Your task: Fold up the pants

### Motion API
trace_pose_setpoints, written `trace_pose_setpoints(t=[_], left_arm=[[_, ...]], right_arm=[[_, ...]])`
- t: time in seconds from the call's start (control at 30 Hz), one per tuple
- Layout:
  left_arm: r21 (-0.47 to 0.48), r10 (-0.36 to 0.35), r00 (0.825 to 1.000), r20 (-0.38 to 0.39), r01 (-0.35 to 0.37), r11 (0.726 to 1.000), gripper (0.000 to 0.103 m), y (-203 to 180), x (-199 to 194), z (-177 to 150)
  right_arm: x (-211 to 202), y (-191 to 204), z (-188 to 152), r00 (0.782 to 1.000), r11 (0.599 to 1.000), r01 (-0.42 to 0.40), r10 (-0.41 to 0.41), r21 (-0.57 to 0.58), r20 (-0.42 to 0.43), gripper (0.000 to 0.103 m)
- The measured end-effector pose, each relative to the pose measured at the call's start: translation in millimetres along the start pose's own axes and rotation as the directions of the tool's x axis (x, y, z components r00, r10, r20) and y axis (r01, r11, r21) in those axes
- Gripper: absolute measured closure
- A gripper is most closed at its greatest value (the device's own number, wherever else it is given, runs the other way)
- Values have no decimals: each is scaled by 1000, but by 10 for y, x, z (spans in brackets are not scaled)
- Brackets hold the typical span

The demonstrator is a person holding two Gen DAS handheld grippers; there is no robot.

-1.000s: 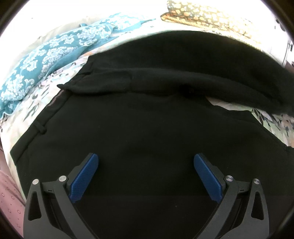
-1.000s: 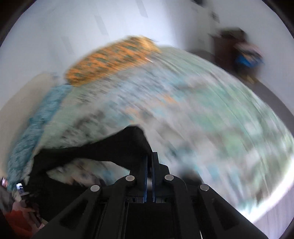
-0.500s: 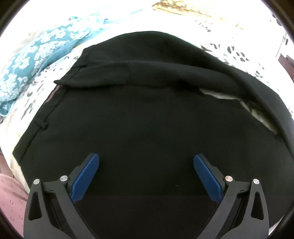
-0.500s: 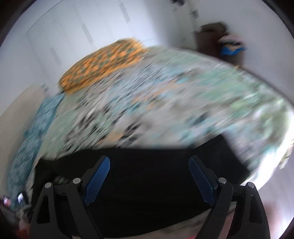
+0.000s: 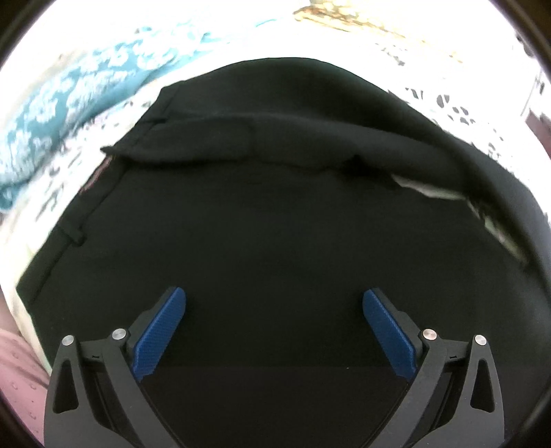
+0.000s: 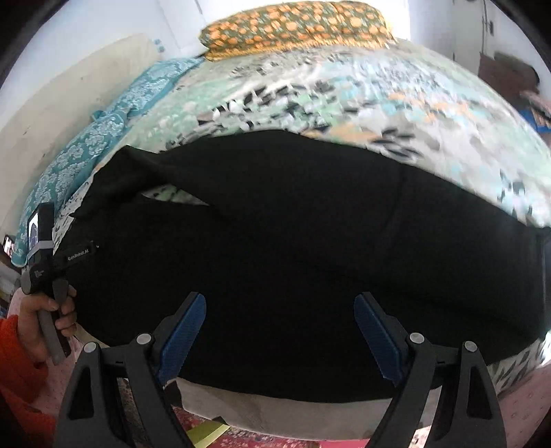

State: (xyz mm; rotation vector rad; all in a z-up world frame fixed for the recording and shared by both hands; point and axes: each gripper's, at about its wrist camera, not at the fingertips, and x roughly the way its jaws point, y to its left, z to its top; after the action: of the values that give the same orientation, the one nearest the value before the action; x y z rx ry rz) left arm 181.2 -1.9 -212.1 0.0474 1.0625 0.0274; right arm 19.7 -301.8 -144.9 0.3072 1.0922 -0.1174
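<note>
Right wrist view showed our right gripper [image 6: 279, 331] had let go: fingers wide above the pants [image 6: 292, 234]. Our left gripper [image 5: 273, 327] stayed wide over them too, so one fold seemed laid.

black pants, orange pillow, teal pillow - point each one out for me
black pants [image 6: 292, 224]: right wrist view, middle of the spread fabric.
orange pillow [image 6: 296, 26]: right wrist view, centre of its patterned top.
teal pillow [image 6: 103, 138]: right wrist view, middle of its patterned cover.
</note>
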Motion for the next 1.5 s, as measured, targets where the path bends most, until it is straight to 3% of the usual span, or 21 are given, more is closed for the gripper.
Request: trace_pose_setpoints(t=[0.2, 0.93, 1.13, 1.27, 1.37, 1.5], left_arm=[[0, -8, 1000, -14, 8, 1000, 0, 21, 5, -11], [20, 10, 1000, -19, -10, 1000, 0, -11, 12, -24], [24, 8, 1000, -22, -8, 1000, 0, -14, 15, -23], [31, 2, 1000, -31, -1, 1000, 0, -7, 17, -17], [34, 0, 999, -37, 2, 999, 0, -15, 17, -13], [32, 6, 999, -36, -5, 999, 0, -23, 21, -16]], right_arm=[[3, -164, -17, 1000, 997, 7, -5, 80, -15, 15], [-8, -210, -4, 1000, 992, -5, 6, 123, -14, 15], [-119, -225, 17, 1000, 992, -4, 1, 130, 21, 15], [-402, -414, 114, 994, 987, 28, -44, 160, 99, 15], [-804, -898, 219, 971, 947, 9, -86, 322, 224, 15], [-1169, -1663, 214, 944, 801, -143, -67, 582, 324, 15]])
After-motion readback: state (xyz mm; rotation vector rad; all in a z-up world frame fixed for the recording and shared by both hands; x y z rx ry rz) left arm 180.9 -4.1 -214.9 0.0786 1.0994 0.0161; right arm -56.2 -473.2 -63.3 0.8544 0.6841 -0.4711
